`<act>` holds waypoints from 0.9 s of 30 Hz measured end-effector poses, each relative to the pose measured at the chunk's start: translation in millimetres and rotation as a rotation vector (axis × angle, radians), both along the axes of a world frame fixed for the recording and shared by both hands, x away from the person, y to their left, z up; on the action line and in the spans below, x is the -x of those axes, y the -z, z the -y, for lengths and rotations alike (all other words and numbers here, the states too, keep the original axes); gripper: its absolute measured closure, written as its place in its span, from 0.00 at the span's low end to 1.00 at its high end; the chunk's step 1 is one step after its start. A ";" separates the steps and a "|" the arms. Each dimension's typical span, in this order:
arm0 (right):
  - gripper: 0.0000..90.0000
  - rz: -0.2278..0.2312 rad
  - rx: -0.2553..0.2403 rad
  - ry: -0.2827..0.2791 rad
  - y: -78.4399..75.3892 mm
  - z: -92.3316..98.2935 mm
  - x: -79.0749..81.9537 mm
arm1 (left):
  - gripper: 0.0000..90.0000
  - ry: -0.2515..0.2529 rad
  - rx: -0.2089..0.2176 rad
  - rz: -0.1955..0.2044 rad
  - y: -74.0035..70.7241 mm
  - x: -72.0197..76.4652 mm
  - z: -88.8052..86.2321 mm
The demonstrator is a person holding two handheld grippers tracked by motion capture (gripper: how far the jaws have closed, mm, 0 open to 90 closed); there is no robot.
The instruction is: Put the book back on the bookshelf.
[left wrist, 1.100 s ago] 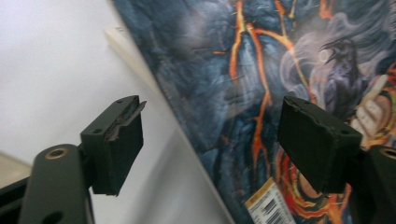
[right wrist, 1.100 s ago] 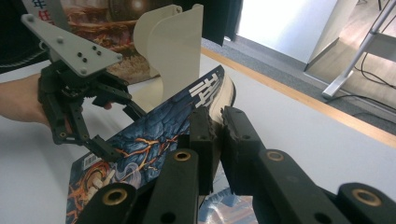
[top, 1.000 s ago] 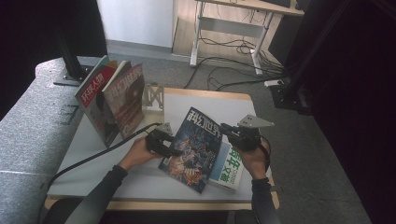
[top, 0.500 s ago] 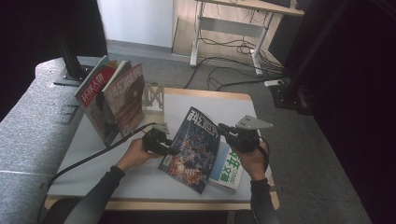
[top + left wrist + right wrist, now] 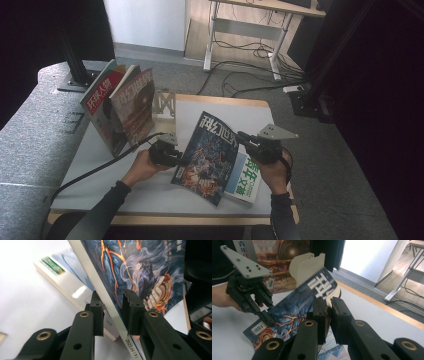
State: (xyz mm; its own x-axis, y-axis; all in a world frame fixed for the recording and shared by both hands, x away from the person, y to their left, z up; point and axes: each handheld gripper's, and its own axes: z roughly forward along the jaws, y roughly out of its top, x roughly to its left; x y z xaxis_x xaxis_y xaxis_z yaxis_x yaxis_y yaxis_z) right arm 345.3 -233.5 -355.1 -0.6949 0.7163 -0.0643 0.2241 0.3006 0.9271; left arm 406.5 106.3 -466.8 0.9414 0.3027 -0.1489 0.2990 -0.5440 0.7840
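Observation:
A dark blue illustrated magazine point(image 5: 210, 152) hangs tilted over the white table point(image 5: 145, 185), held between both grippers. My left gripper point(image 5: 175, 156) has just been closing its jaws. They now press on the magazine's white spine edge point(image 5: 112, 312) near its lower corner, as the left gripper point(image 5: 112, 298) view shows up close. My right gripper point(image 5: 243, 139) is shut on the opposite upper edge. In the right gripper view the pads of the right gripper point(image 5: 328, 301) pinch the magazine point(image 5: 294, 307), and the left gripper point(image 5: 265, 317) bites its far corner.
A white book with green lettering point(image 5: 247, 180) lies flat under the magazine's right side. Two magazines point(image 5: 122, 107) lean upright at the table's left, beside a metal bookend point(image 5: 165, 102). A black cable point(image 5: 90, 175) trails from the left gripper. Desk legs and cables sit on the floor beyond.
The left gripper's jaws have closed onto the magazine's left edge. The magazine has shifted slightly up and left. The right gripper has kept still.

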 end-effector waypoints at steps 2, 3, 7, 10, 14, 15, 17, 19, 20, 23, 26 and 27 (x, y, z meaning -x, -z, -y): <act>0.90 0.008 -0.001 0.003 -2.3 1.7 1.1 | 0.82 0.003 0.013 0.028 -2.0 2.8 -3.6; 0.90 0.012 -0.001 0.006 -2.9 2.3 1.7 | 0.83 0.004 0.019 0.038 -1.7 4.8 -5.5; 0.91 0.020 -0.010 0.006 -1.6 4.5 3.0 | 0.85 0.005 0.038 0.060 2.4 13.9 -14.3; 0.91 0.020 -0.012 -0.001 -1.0 5.3 2.7 | 0.88 0.010 0.024 0.082 2.9 22.2 -19.0; 0.91 0.024 -0.009 -0.009 -2.1 3.3 2.8 | 0.90 0.019 0.016 0.091 3.6 31.5 -24.7; 0.91 0.025 -0.011 -0.010 -2.6 2.6 2.8 | 0.90 0.021 0.017 0.088 4.2 33.0 -26.0; 0.91 0.028 -0.014 -0.020 -3.9 1.1 2.7 | 0.91 0.026 0.013 0.099 4.6 36.5 -28.1; 0.91 0.031 -0.012 -0.026 -5.8 -0.9 3.4 | 0.91 0.026 0.014 0.112 5.1 39.7 -29.7; 0.91 0.034 -0.014 -0.030 -6.6 -1.9 3.7 | 0.91 0.026 0.016 0.117 5.6 41.1 -30.7; 0.90 0.041 -0.021 -0.043 -9.9 -4.2 5.2 | 0.91 0.033 0.026 0.139 8.0 45.9 -34.3; 0.89 0.048 -0.036 -0.061 -13.2 -5.4 6.7 | 0.92 0.037 0.031 0.160 9.6 51.6 -36.5; 0.89 0.050 -0.037 -0.066 -13.9 -5.9 6.9 | 0.92 0.039 0.030 0.166 9.7 53.1 -36.9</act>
